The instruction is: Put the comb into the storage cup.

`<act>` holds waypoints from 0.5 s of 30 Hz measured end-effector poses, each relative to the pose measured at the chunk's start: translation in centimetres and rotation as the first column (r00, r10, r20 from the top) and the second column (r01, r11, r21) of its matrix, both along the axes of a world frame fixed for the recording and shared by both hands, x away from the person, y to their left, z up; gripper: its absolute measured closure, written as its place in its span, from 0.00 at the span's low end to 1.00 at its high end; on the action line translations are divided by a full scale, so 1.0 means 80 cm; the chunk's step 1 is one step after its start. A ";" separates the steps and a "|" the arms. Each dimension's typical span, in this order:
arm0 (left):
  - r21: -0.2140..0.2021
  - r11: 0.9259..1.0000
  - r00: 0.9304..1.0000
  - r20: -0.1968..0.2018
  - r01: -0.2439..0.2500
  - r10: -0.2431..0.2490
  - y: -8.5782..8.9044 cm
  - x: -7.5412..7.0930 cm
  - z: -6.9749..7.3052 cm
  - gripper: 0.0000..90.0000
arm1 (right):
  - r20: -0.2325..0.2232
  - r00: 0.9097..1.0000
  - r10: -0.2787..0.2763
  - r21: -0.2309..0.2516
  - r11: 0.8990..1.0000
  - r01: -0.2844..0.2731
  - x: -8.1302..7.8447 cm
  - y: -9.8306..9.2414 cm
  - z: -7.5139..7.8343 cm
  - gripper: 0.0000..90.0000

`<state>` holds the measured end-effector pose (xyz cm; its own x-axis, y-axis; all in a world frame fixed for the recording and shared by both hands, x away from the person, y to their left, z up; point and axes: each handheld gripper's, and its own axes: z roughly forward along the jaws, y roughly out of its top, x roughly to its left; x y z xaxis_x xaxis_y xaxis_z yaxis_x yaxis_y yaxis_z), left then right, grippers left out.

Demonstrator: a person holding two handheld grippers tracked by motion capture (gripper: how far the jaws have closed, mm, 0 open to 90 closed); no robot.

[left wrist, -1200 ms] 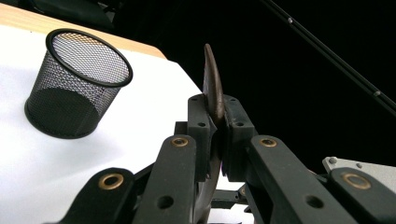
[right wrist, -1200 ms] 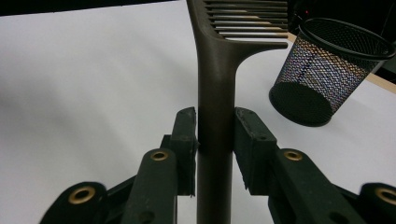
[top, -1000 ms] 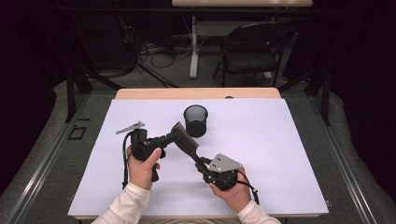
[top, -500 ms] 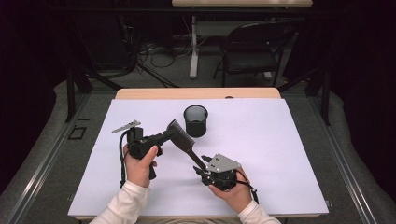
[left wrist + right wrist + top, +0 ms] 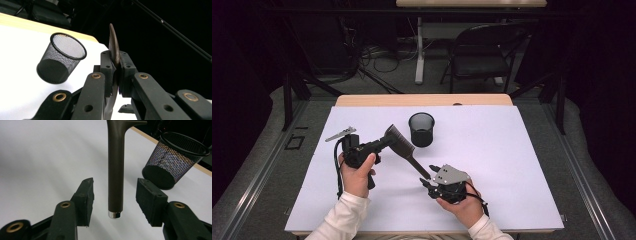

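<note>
The right gripper, nearest the person, has just been opening its jaws; the brush handle stands free between them, touching neither pad. The left gripper at nine o'clock is clamped on the brush head. With one thin grip, the brush could pivot or slip. The mesh cup at twelve o'clock stands close; the table lies open toward three o'clock.
</note>
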<state>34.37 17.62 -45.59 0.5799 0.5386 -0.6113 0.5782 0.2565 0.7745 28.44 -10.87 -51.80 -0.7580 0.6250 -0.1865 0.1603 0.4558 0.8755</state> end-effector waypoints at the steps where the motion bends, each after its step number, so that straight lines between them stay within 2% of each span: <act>1: -0.002 1.000 1.000 0.000 -0.004 0.004 0.001 0.000 0.000 0.94 | 0.001 1.000 -0.001 -0.002 1.000 0.001 0.000 0.000 0.000 0.51; 7: -0.017 1.000 1.000 -0.001 -0.017 0.017 0.009 0.003 0.001 0.94 | 0.003 1.000 -0.019 -0.005 1.000 0.019 -0.002 -0.002 0.001 0.47; 15: -0.039 0.998 0.999 0.004 -0.044 0.044 0.022 0.004 0.005 0.94 | -0.036 0.999 -0.037 0.006 0.999 0.038 -0.001 -0.013 0.003 0.43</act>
<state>34.73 19.42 -45.23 0.5590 0.5398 -0.6294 0.5621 0.3113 0.7663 28.34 -11.89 -51.60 -0.7402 0.6543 -0.1549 0.2088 0.4426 0.8721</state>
